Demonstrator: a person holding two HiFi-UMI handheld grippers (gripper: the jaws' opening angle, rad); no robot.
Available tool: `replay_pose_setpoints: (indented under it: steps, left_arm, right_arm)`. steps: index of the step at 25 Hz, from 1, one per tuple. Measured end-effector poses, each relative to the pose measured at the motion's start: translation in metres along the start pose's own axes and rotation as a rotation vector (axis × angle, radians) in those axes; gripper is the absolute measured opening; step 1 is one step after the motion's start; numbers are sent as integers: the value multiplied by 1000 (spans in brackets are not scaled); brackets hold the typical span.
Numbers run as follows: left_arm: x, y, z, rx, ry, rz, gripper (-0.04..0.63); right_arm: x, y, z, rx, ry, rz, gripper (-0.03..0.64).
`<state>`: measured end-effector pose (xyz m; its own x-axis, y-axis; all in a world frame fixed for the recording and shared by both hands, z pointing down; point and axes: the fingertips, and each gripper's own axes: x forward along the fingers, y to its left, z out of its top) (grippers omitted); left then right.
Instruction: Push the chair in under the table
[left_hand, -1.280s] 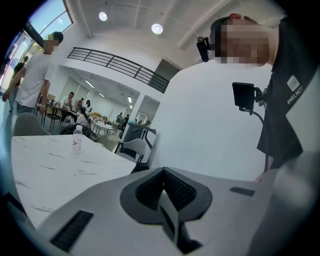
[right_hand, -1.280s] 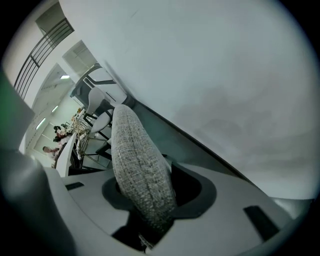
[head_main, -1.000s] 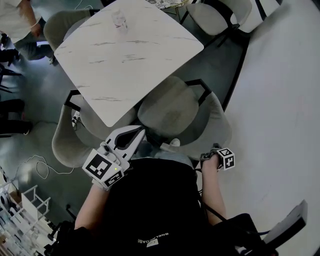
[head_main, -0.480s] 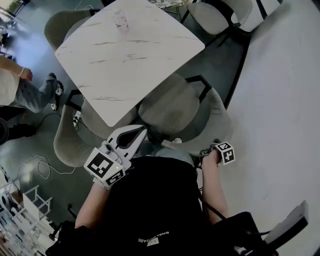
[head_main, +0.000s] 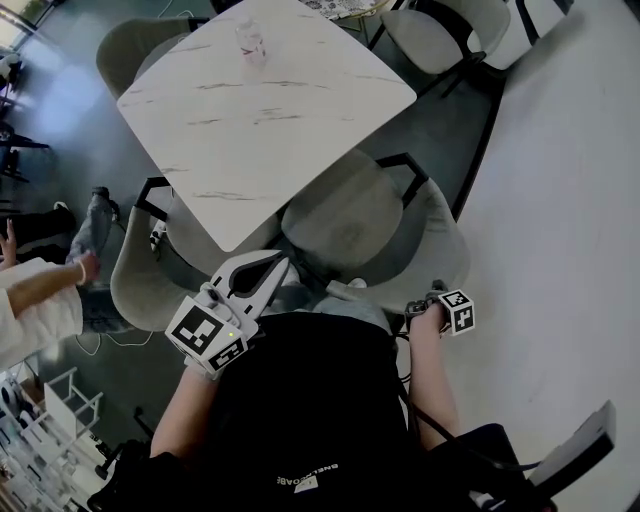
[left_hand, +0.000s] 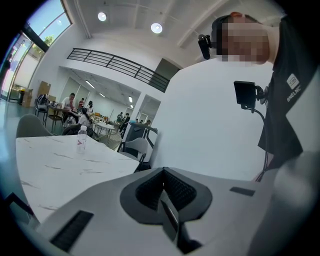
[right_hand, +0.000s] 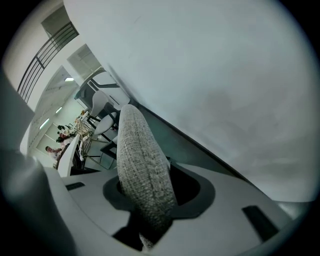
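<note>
The grey fabric chair (head_main: 345, 215) stands at the near corner of the white marble table (head_main: 260, 110), its seat partly under the top. My right gripper (head_main: 418, 312) is shut on the rim of the curved backrest (head_main: 447, 250). In the right gripper view the woven backrest edge (right_hand: 142, 160) fills the gap between the jaws of that gripper (right_hand: 145, 205). My left gripper (head_main: 278, 264) hovers near the chair's left side, close to the table corner, touching nothing. In the left gripper view that gripper (left_hand: 167, 207) has its jaws shut together and empty.
A water bottle (head_main: 250, 40) stands on the table's far side. A second grey chair (head_main: 135, 280) sits at the table's left edge, with more chairs (head_main: 430, 30) beyond. A person (head_main: 40, 300) stands at the left. A pale wall (head_main: 570, 200) runs along the right.
The person at the left has walked from the upper left down to the lower left. Both grippers and the chair have stayed where they were.
</note>
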<state>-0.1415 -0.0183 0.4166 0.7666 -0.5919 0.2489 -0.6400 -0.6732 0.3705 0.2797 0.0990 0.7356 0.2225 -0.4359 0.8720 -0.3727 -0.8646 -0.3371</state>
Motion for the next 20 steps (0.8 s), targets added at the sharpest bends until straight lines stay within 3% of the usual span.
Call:
replay_pose_setpoints:
  steps: [9,17,20]
  left_arm:
    - [4,2,3,16,4,-13,3]
    - [20,-12,5,21,-5,-9,3]
    - [24,-16,2,11,-12,3,3]
  right_arm:
    - [-4,-8,-5,39,20,44,141]
    - [-1,-23,19,79,11,47,140]
    - [8,-30,26,-12,69,46,125]
